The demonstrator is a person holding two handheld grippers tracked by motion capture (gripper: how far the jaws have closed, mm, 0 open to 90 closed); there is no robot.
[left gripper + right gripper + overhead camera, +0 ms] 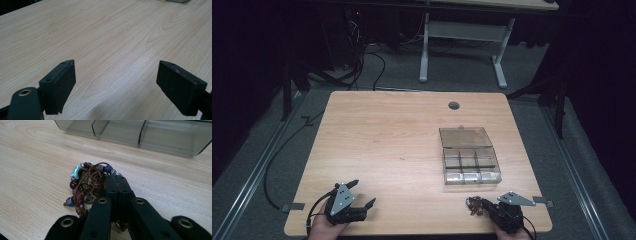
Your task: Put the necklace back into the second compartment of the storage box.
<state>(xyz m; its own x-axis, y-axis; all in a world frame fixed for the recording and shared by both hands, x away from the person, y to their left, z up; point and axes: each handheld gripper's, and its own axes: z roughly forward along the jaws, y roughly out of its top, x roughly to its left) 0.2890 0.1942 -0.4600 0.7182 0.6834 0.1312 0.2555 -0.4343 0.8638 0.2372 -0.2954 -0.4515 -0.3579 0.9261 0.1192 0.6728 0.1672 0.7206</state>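
Note:
A tangle of brown cord strung with red, blue and pale turquoise beads (85, 185) lies on the wooden table (387, 130) near its front right edge. My right gripper (116, 178) is shut, its two black jaws pressed together with the cord caught at them. The bead bundle (473, 207) bulges out to the left of the jaws. At the front left, my left gripper (363, 193) rests low over the wood. It stands open (116, 85), with only bare table between its fingers.
A clear smoky plastic organizer box (469, 155) with several compartments and a raised lid sits just beyond the right gripper; its front wall (140, 135) is close ahead. A round cable hole (454, 105) marks the far side. Another desk's white legs (424, 50) stand behind.

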